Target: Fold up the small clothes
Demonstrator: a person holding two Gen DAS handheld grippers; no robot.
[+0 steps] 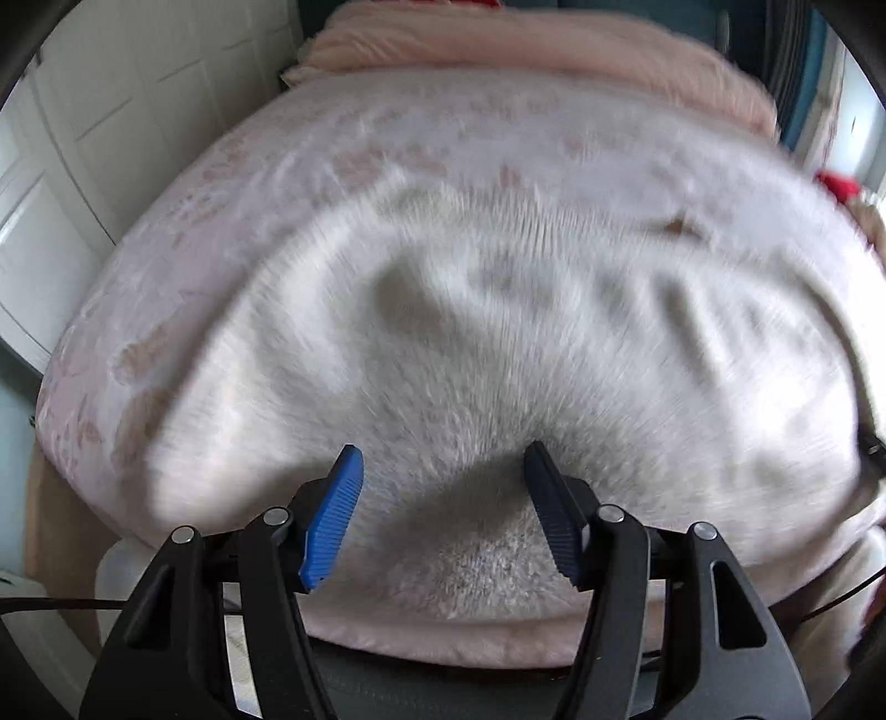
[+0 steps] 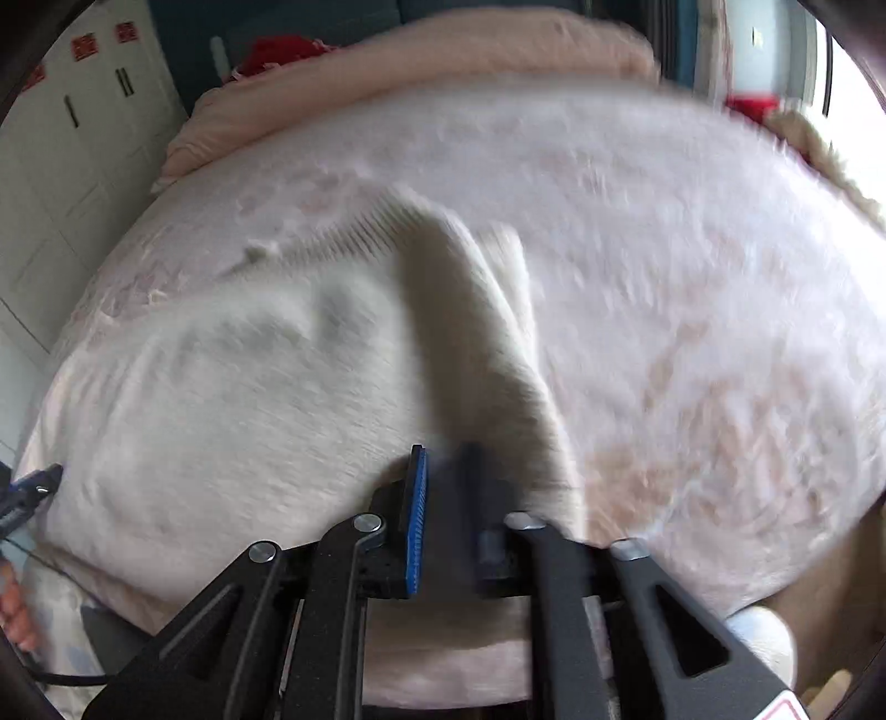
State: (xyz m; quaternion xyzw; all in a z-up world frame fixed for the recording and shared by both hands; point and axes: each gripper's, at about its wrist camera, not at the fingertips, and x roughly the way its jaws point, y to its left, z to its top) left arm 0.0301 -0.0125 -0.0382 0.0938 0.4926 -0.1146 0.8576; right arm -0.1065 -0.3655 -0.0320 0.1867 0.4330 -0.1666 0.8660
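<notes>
A white fuzzy garment (image 1: pixel 498 343) lies spread on the bed, with a ribbed hem along its far edge. My left gripper (image 1: pixel 443 448) hovers over the garment's near edge. Its blue pads (image 1: pixel 332 515) stand wide apart with nothing pressed between them. In the right wrist view the same garment (image 2: pixel 249 387) rises in a raised fold up to my right gripper (image 2: pixel 444 451). The jaws there are nearly together and pinch that fold. The picture is blurred around the right finger. The left gripper's tip (image 2: pixel 33 487) shows at the left edge.
The bed has a pale pink floral cover (image 2: pixel 692 277) and a rolled pink blanket (image 1: pixel 526 39) at its far end. White cupboard doors (image 1: pixel 111 111) stand to the left. Something red (image 2: pixel 277 50) lies behind the blanket. A hand (image 2: pixel 14 615) shows at the lower left.
</notes>
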